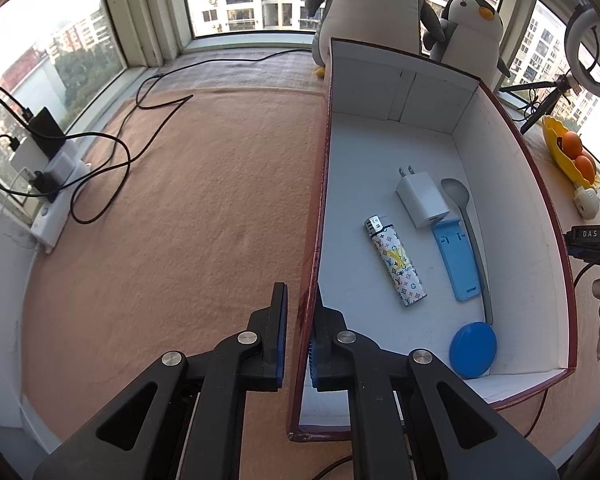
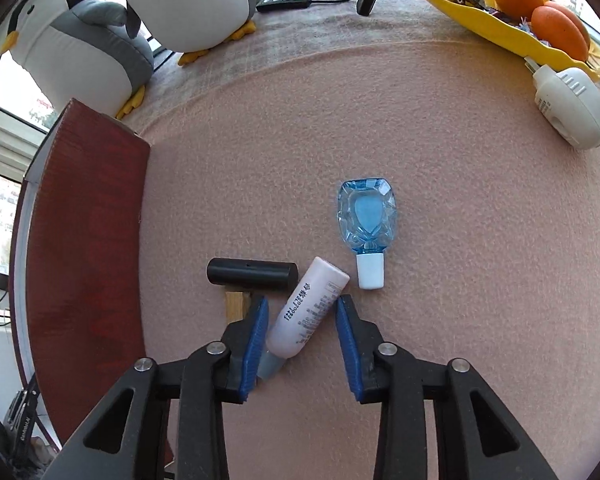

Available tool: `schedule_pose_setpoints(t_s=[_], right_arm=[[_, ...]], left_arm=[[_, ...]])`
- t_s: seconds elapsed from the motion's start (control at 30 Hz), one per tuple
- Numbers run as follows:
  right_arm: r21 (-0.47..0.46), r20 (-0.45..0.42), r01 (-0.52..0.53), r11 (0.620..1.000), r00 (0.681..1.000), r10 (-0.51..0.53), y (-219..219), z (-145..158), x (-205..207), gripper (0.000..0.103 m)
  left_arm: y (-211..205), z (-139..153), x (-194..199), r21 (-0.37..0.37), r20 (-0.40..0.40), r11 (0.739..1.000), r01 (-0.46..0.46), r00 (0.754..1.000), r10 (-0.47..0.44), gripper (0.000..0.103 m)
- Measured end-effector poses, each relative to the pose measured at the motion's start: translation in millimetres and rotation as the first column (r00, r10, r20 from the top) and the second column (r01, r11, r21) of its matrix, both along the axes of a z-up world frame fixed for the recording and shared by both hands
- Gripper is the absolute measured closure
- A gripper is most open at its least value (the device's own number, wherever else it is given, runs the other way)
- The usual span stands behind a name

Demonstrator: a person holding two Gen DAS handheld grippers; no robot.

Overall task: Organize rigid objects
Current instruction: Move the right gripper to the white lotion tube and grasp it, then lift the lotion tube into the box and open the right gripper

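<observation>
A red box with a white inside holds a patterned lighter, a white charger, a grey spoon, a blue stand and a blue round lid. My left gripper is shut on the box's left wall, one finger on each side. In the right wrist view a pink tube lies tilted between the fingers of my right gripper, whose pads stand close beside it. A black cylinder and a clear blue bottle lie just beyond. The box's red wall is at the left.
Two plush penguins stand behind the box by the window. A yellow tray with oranges and a white device sit at the far right. A power strip with chargers and cables lies at the left edge of the pink mat.
</observation>
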State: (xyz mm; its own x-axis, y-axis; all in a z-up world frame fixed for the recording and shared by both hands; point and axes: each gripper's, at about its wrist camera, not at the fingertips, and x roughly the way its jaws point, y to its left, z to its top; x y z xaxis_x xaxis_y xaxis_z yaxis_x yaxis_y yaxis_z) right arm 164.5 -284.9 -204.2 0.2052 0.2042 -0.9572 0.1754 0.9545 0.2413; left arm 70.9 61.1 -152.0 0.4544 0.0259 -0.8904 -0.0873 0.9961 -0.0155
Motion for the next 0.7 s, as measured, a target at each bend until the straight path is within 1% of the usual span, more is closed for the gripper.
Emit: schedule_pose_setpoints(t_s=[0.07, 0.23, 0.37, 0.53, 0.7], right_arm=[[-0.016, -0.001, -0.016, 1.000, 1.000, 0.016, -0.6, -0.5, -0.4, 0.084], [-0.003, 0.015, 0.007, 1.000, 1.000, -0.006, -12.4, 2.3, -14.1, 0.085], [0.007, 0.053, 0.039, 0.999, 0.998, -0.039, -21.1, 12.7, -31.6, 0.085], [0.020, 0.133, 0.074, 0.997, 0.988, -0.076, -25.1, 41.8, -52.5, 0.085], [0.037, 0.221, 0.078, 0.996, 0.972, -0.085, -16.9, 78.3, -64.5, 0.085]], left_arm=[[0.3, 0.1, -0.3, 0.000, 0.001, 1.000, 0.000, 1.000, 0.000, 0.095], [0.7, 0.5, -0.2, -0.007, 0.000, 1.000, 0.000, 1.000, 0.000, 0.095], [1.3, 0.5, 0.3, -0.013, 0.001, 1.000, 0.000, 1.000, 0.000, 0.095], [1.5, 1.4, 1.9, -0.018, 0.006, 1.000, 0.007, 1.000, -0.007, 0.095], [1.4, 1.0, 3.1, -0.022, 0.011, 1.000, 0.016, 1.000, -0.015, 0.095]])
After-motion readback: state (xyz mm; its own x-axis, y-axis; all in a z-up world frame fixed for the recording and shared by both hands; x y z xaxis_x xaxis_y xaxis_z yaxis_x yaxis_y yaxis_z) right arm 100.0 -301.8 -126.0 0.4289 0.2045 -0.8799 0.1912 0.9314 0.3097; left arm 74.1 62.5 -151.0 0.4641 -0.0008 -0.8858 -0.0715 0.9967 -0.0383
